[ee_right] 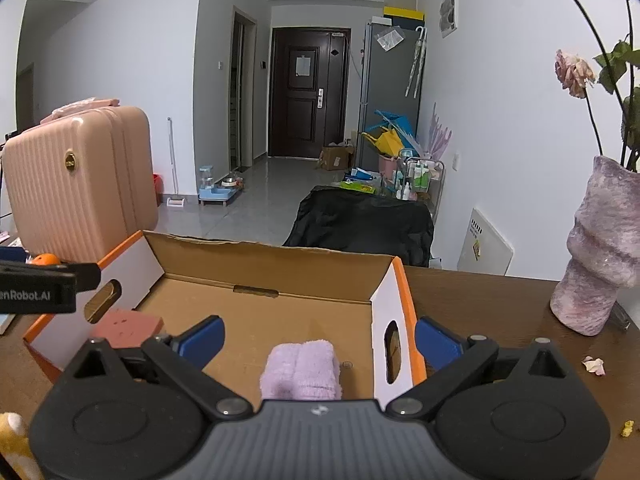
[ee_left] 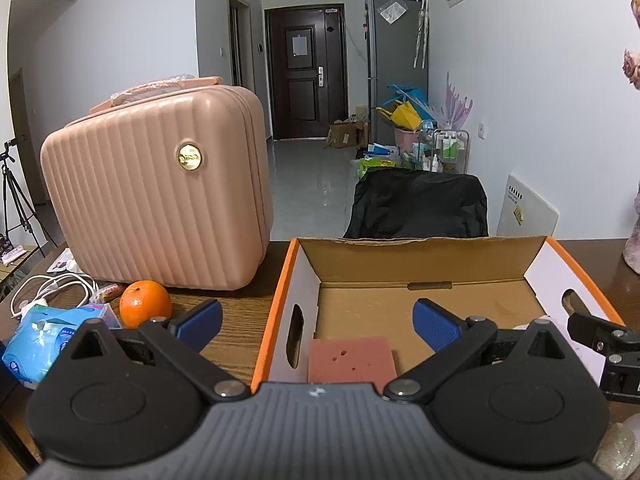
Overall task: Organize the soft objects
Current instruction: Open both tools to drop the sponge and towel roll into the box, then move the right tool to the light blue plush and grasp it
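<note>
Two soft things already lie inside the cardboard box [ee_right: 280,276], so the sorting looks well advanced. In the left wrist view the pink sponge [ee_left: 352,360] rests flat on the box floor at about six o'clock, close to the near left wall with its hand slot. In the right wrist view the folded lilac towel [ee_right: 302,368] sits on the floor at six o'clock, near the right wall, and the sponge shows again at nine o'clock in the far left corner of that view.

Both claws stand wide apart and grip nothing. The left gripper [ee_left: 318,320] straddles the box's left wall, one blue pad outside over the table [ee_left: 240,320], the other inside above the floor. The right gripper [ee_right: 320,338] straddles the right wall likewise, the towel lying below and between its pads without touching them, as far as the low angle lets me judge.

What remains is uncertain. A blue tissue pack [ee_left: 44,340] lies at eight o'clock outside the box beside the orange [ee_left: 145,303], and a yellow fuzzy thing [ee_right: 12,440] peeks in at the bottom left edge of the right view; either may count as soft and still need boxing. The pink case [ee_left: 160,200] at ten o'clock and the vase [ee_right: 600,248] at three o'clock seem no part of the job.
</note>
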### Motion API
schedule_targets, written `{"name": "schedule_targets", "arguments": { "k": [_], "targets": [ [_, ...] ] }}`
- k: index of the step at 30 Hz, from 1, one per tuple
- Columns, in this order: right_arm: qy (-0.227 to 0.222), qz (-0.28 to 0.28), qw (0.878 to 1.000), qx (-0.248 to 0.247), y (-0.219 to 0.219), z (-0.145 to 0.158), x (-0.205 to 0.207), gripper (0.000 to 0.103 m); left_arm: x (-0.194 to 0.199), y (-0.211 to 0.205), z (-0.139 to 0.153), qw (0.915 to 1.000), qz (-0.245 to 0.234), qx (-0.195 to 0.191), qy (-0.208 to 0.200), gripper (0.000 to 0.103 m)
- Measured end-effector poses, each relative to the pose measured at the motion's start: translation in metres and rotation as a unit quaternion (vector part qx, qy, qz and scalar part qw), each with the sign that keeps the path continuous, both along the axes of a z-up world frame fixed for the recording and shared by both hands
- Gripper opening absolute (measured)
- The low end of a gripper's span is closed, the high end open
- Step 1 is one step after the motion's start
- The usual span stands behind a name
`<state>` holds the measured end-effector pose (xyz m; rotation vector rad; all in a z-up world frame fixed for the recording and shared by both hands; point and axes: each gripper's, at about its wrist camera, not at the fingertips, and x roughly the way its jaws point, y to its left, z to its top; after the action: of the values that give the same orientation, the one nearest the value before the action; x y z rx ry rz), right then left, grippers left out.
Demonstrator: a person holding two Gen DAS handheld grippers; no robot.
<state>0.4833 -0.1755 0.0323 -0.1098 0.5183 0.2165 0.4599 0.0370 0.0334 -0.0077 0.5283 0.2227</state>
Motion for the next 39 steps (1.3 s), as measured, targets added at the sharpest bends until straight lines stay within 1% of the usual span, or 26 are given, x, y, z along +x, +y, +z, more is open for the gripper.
{"name": "schedule_targets", "arguments": {
  "k": [10,21,33,39],
  "targets": [
    [-0.021,0.002,1.000,0.008,-0.009,0.017,-0.030,0.102,-0.031,0.001,0.013,0.9999,-0.005,0.000,-0.014,0.103],
    [-0.035,-0.002,0.999,0.014,-0.021,0.029,-0.075,0.102,-0.078,-0.001,0.022,0.9997,-0.015,-0.001,-0.021,0.103],
    [-0.041,-0.011,0.999,0.024,-0.038,0.030,-0.134,0.102,-0.142,-0.006,0.024,0.9992,-0.029,-0.008,-0.027,0.103],
    [-0.046,-0.011,0.999,0.018,-0.044,0.028,-0.165,0.102,-0.172,-0.012,0.025,0.9987,-0.038,-0.010,-0.032,0.103]
  ]
}}
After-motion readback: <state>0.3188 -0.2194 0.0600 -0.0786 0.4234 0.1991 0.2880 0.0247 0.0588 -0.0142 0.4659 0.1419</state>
